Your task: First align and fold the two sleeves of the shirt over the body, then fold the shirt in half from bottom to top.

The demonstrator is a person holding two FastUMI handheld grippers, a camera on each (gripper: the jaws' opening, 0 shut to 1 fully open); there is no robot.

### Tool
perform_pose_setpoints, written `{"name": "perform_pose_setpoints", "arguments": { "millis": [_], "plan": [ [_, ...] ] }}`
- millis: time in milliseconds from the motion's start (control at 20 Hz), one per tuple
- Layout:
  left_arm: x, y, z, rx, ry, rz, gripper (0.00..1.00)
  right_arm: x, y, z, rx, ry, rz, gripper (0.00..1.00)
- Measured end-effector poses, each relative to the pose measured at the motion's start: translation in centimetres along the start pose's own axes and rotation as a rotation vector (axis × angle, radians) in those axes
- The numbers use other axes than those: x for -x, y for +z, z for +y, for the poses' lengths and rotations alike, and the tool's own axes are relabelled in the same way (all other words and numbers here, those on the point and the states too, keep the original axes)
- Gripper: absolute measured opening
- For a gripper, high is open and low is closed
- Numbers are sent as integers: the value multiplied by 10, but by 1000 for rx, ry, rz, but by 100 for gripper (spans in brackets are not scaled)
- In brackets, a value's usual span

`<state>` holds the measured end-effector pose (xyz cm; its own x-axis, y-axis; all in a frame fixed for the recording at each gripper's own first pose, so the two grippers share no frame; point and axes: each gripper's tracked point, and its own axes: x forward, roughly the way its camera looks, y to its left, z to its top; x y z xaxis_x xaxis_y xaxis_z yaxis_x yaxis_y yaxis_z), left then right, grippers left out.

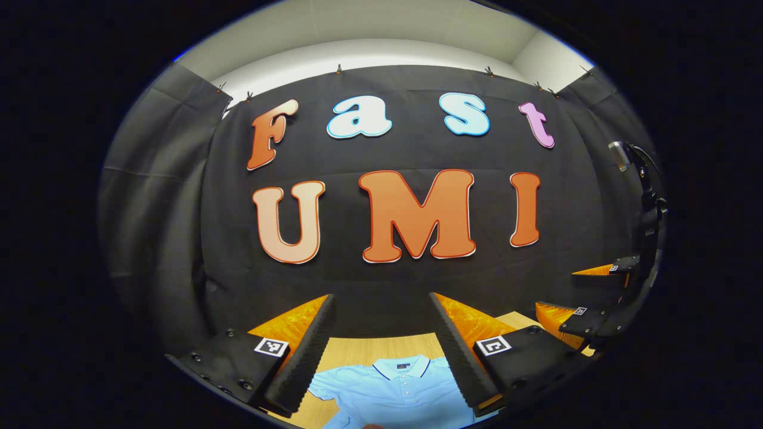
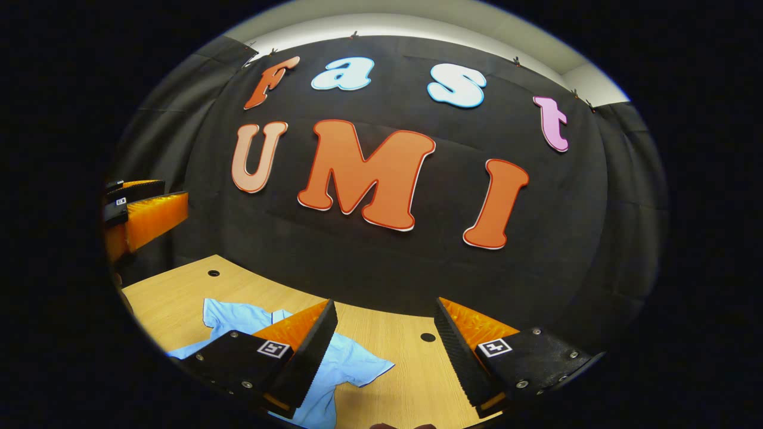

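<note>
I see a pale wooden surface (image 2: 179, 298) against the booth's black cloth wall (image 1: 393, 280). The light blue shirt (image 1: 396, 393) lies flat, collar toward the wall. My left claw (image 1: 381, 345) hangs spread above its collar; my right claw (image 2: 384, 351), also spread, hangs over one sleeve (image 2: 357, 360).

Both views look level from above the table (image 2: 179, 292) at the booth wall (image 1: 381, 280).
</note>
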<state>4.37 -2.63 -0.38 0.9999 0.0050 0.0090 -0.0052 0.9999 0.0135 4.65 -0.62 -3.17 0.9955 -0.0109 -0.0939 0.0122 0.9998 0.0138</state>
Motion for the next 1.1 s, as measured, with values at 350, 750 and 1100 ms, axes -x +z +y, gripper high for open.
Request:
{"name": "perform_pose_setpoints", "arguments": {
  "millis": [350, 750, 1100],
  "plan": [
    [-17, -2, 8, 0, -43, -20, 99, -17, -19, 7, -86, -24, 97, 99],
    [-27, -1, 22, -35, -21, -39, 98, -50, -62, 8, -127, -20, 257, 99],
    [-37, -14, 25, -55, 4, -6, 100, -89, -99, 6, -150, 5, 378, 99]
  ]
}}
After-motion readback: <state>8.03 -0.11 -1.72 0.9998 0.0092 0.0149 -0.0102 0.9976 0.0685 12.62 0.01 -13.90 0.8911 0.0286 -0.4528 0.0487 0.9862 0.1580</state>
